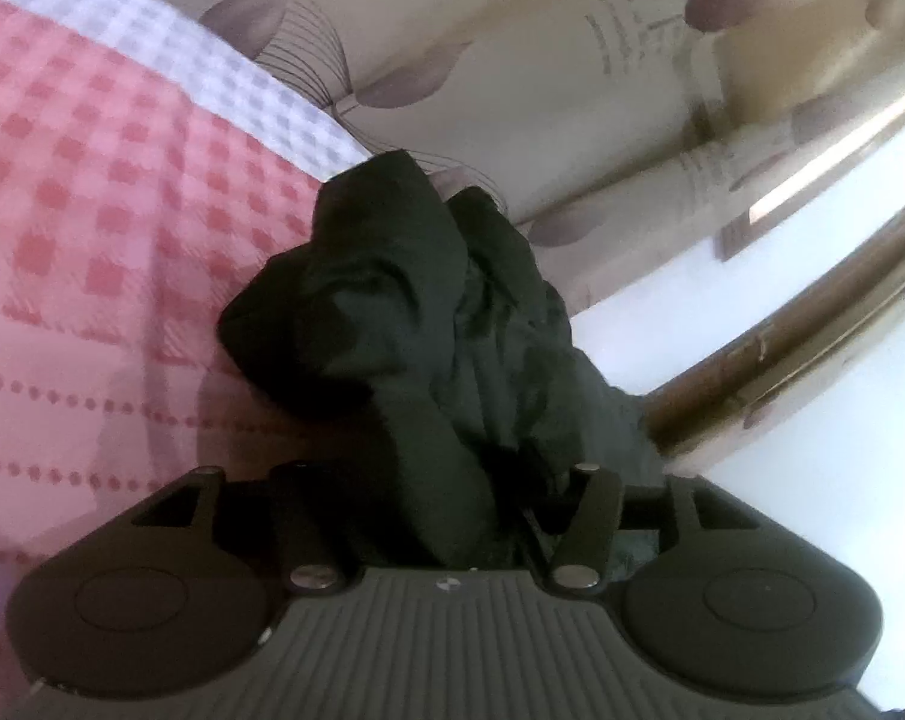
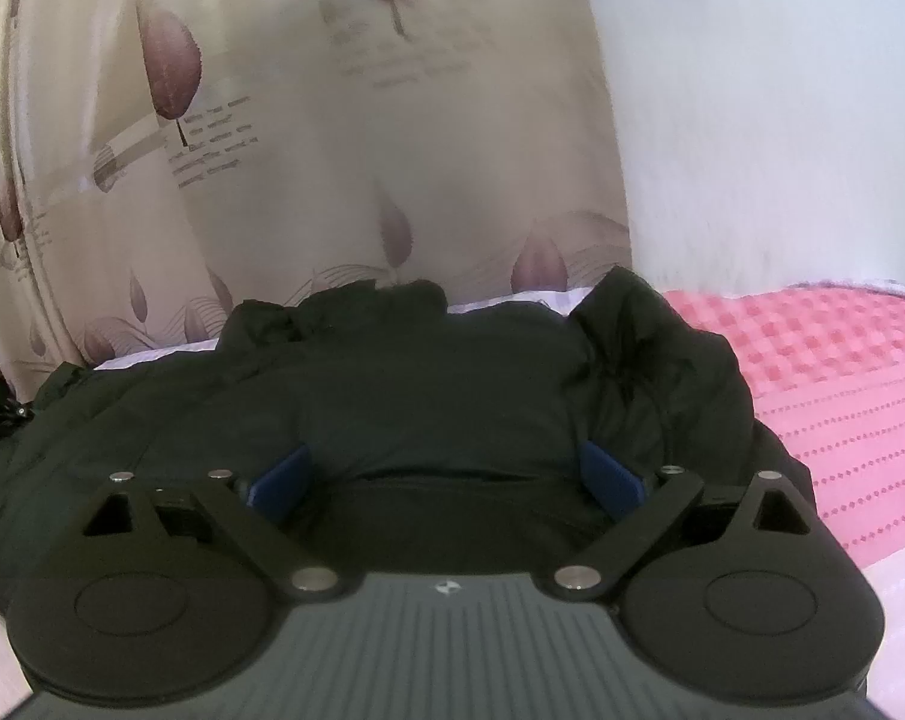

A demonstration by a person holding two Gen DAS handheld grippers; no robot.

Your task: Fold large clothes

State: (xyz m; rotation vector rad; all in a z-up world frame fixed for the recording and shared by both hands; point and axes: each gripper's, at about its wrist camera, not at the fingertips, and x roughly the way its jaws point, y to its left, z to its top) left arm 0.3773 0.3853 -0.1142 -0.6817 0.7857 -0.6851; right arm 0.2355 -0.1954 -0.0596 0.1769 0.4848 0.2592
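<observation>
Jacket [image 2: 428, 384]: lying crumpled on pink blanket [image 2: 842, 372].
Left gripper [image 1: 446, 498]: pinching a bunched jacket fold.
Right gripper [image 2: 446, 474]: jaws spreading wide, pressing into jacket.

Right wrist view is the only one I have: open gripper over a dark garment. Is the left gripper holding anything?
Observer: Yes. The left gripper is shut on a bunched part of the dark garment, which rises in a crumpled mass ahead of it.
Operator: What is under that bunch?
Observer: The pink checked bedspread, with a white waffle-weave strip along its far edge.
Operator: Anything beyond the bed on that side?
Observer: A wooden rail against a white wall, beside the leaf-print curtain. The right gripper itself holds nothing; its blue pads sit apart on the cloth.
</observation>
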